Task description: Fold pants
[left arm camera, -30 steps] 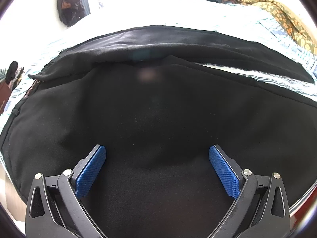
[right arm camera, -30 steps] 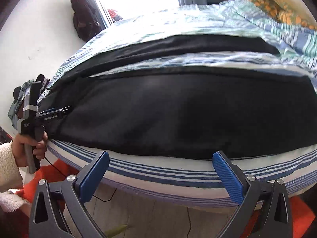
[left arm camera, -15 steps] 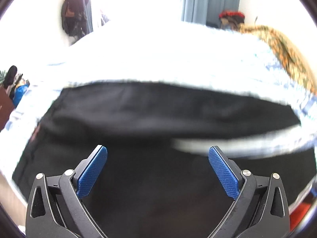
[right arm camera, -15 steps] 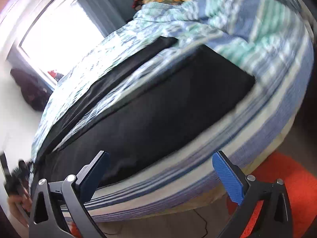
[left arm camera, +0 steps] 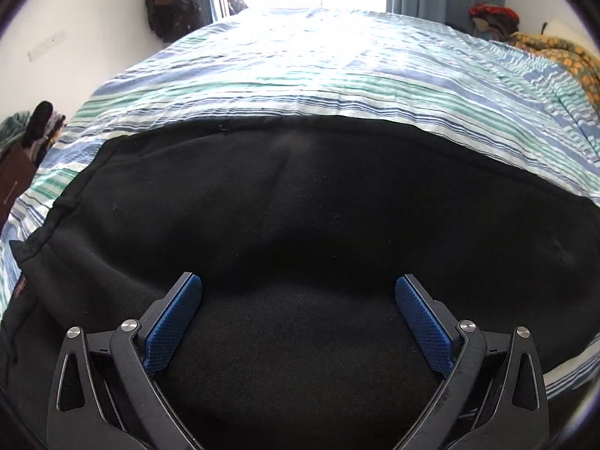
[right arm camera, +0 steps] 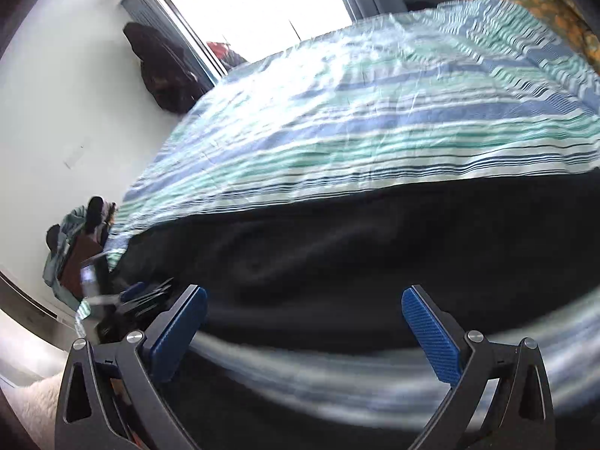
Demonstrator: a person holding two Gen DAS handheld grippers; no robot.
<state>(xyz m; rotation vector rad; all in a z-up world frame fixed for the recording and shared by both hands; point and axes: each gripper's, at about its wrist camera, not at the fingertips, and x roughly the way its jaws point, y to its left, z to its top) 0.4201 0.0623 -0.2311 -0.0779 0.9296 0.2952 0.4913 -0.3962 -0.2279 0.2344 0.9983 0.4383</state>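
Pants: the black pants [left arm camera: 300,217] lie flat on my bed's striped cover [left arm camera: 318,75] (near edge).
Left claw [left arm camera: 299,313]: spread wide over them, holding nothing.
Right claw [right arm camera: 304,324]: likewise agape, empty.

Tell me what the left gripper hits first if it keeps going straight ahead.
Most likely the black pants: the open left gripper points right at the fabric, which fills the gap between its fingers. Depth is unclear; the striped bedcover lies beyond.

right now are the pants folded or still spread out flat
Folded at least once: the black pants show a top layer lying over a lower one at the left edge, on the striped bedspread. Both tongs are open, holding nothing.
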